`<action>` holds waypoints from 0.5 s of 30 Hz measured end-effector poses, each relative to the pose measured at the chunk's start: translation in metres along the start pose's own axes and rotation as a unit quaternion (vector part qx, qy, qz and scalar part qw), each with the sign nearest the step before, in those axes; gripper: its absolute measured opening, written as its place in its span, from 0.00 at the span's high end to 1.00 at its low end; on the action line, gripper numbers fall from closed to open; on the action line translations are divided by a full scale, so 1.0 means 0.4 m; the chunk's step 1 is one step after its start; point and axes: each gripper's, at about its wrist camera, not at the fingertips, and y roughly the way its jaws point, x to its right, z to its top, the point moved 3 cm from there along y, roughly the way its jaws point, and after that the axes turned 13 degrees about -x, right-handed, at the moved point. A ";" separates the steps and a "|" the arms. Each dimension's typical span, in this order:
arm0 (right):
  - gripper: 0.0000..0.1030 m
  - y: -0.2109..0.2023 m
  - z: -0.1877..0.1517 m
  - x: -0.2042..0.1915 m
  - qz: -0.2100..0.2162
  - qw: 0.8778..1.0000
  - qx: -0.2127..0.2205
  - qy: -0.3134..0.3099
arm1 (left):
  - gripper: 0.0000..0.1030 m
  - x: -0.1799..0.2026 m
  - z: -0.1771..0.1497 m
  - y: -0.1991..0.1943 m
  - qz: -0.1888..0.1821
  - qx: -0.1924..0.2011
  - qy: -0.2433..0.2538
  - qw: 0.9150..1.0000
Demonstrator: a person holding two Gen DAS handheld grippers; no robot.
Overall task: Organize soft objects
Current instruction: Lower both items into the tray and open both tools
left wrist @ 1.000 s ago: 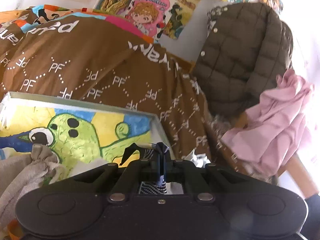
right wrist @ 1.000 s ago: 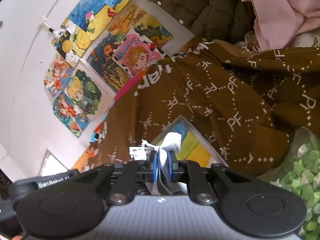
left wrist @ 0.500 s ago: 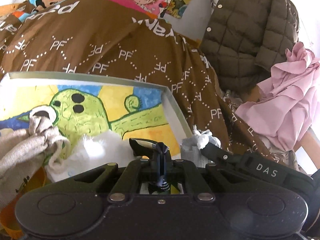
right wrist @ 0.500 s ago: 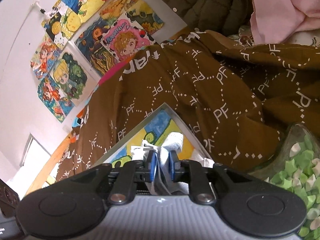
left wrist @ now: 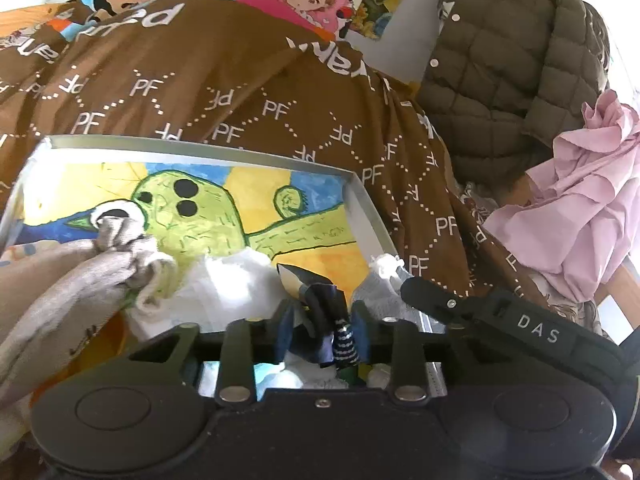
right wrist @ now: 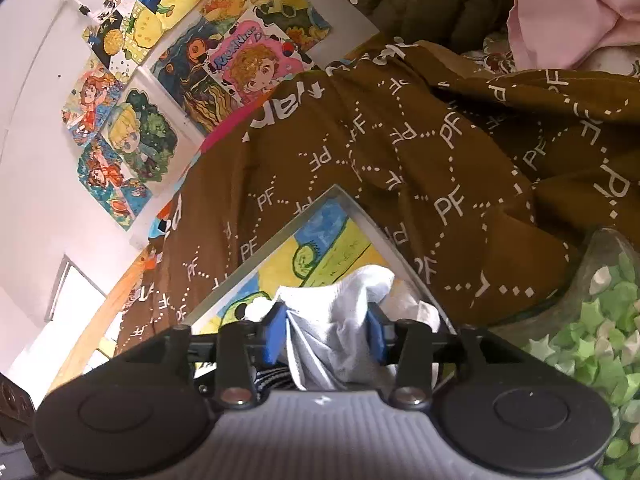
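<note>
Over the painted grey-rimmed tray [left wrist: 362, 196]: left gripper [left wrist: 320, 334], jaws parted, dark striped sock [left wrist: 334, 334] between. Right gripper [right wrist: 326, 334], parted around grey-white sock [right wrist: 336, 340]; only its view shows green paper stars [right wrist: 592, 340].

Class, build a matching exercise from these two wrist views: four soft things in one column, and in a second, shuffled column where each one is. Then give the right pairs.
Things
1. dark navy sock
2. white-grey sock
3. pink garment
4. beige cloth

Places
A. draped over the left part of the painted tray
B. between the left gripper fingers
C. heaped at far right, below the quilted jacket
D. between the right gripper fingers

Pairs: 1-B, 2-D, 3-C, 4-A
</note>
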 end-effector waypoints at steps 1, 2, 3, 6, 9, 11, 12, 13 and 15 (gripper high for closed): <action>0.47 0.000 0.002 -0.003 0.002 1.000 -0.001 -0.002 | 0.59 -0.001 -0.002 -0.006 0.001 0.002 -0.001 1.000; 0.45 -0.001 0.002 -0.008 0.001 1.000 -0.003 -0.006 | 0.56 -0.001 -0.004 -0.011 0.003 0.004 -0.002 1.000; 0.42 0.000 0.003 -0.012 0.000 1.000 -0.003 -0.010 | 0.52 -0.002 -0.006 -0.018 0.006 0.006 -0.003 1.000; 0.31 0.001 0.005 -0.031 -0.005 1.000 -0.007 -0.025 | 0.42 -0.005 -0.016 -0.038 0.012 0.013 -0.008 1.000; 0.14 0.000 0.007 -0.054 -0.016 0.999 -0.007 -0.045 | 0.33 -0.009 -0.027 -0.056 0.024 0.019 -0.010 0.999; 0.12 -0.005 0.008 -0.058 -0.014 0.999 -0.007 -0.045 | 0.31 -0.016 -0.033 -0.068 0.028 0.024 -0.012 0.999; 0.12 -0.006 0.009 -0.057 -0.012 0.999 -0.008 -0.041 | 0.30 -0.020 -0.035 -0.075 0.029 0.027 -0.015 0.999; 0.11 -0.007 0.010 -0.053 -0.011 0.999 -0.009 -0.036 | 0.29 -0.025 -0.038 -0.081 0.029 0.029 -0.018 0.999; 0.09 -0.013 0.012 -0.051 -0.007 0.999 -0.009 -0.031 | 0.27 -0.032 -0.042 -0.091 0.031 0.033 -0.023 0.999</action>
